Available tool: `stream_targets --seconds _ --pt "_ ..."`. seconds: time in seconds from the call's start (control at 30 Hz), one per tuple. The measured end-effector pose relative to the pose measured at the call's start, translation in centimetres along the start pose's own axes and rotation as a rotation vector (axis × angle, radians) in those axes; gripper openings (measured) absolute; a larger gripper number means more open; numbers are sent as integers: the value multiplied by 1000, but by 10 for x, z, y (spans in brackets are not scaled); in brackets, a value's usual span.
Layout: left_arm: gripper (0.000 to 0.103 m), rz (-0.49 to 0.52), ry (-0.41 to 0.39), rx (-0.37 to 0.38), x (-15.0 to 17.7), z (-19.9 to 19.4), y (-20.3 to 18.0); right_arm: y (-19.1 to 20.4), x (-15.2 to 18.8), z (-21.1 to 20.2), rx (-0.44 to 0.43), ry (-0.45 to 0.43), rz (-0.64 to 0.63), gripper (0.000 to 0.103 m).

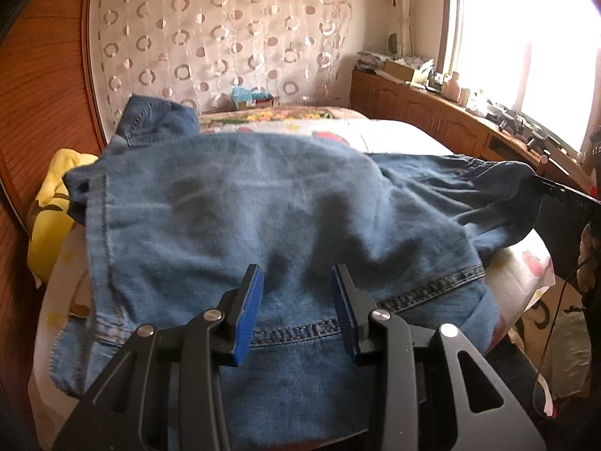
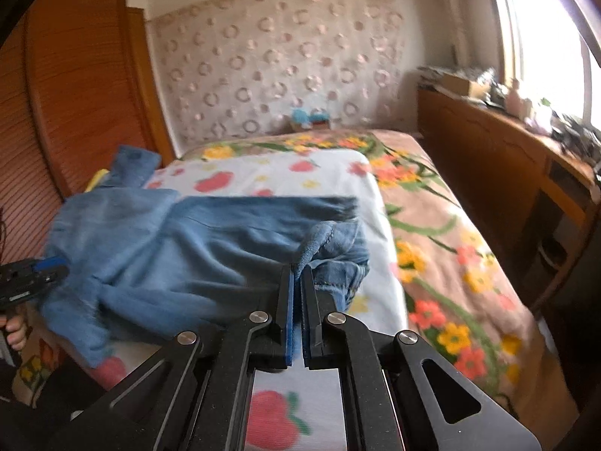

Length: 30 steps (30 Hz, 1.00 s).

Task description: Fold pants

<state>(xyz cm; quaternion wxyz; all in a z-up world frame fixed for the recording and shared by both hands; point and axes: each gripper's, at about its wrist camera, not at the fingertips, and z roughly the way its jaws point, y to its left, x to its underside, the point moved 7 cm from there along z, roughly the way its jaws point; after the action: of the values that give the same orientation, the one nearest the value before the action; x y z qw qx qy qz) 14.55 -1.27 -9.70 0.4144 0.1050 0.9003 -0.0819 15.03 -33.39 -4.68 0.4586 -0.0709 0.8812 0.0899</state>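
Observation:
Blue denim pants (image 1: 263, 206) lie spread and rumpled across the bed. My left gripper (image 1: 296, 270) hovers over their near hem, its blue pads (image 1: 248, 315) apart, with flat cloth showing between them and nothing pinched. In the right wrist view the pants (image 2: 188, 244) reach from the left edge to the middle of the bed. My right gripper (image 2: 298, 268) is shut on a raised fold of denim at their right end. That gripper also shows at the right edge of the left wrist view (image 1: 544, 188), holding the cloth corner up. The left gripper (image 2: 41, 270) shows at the pants' left end.
The bed has a white fruit-print sheet (image 2: 263, 173) and a floral blanket (image 2: 432, 225) on its right. A yellow soft thing (image 1: 49, 218) lies at the left, beside a wooden wardrobe (image 1: 37, 94). A cluttered wooden cabinet (image 1: 432, 112) runs under the bright window. A person's hand (image 2: 15, 330) shows low at the left.

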Motion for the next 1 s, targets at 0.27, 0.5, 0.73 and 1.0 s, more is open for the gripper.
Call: stream_targets --seconds 0.27,0.5,0.73,1.0 --pt "36 -11 -39 -10 -4 -20 11 59 -24 -8 -107 -48 -81 0" --pt "36 -28 -51 -27 -2 -26 24 110 -49 -11 -184 -88 -160 0" --pt "36 -39 -53 -40 1 -29 32 167 -79 -17 -281 -140 -229 0" --pt "36 -64 -49 -48 8 -30 41 241 -78 -7 -377 -106 -349 0"
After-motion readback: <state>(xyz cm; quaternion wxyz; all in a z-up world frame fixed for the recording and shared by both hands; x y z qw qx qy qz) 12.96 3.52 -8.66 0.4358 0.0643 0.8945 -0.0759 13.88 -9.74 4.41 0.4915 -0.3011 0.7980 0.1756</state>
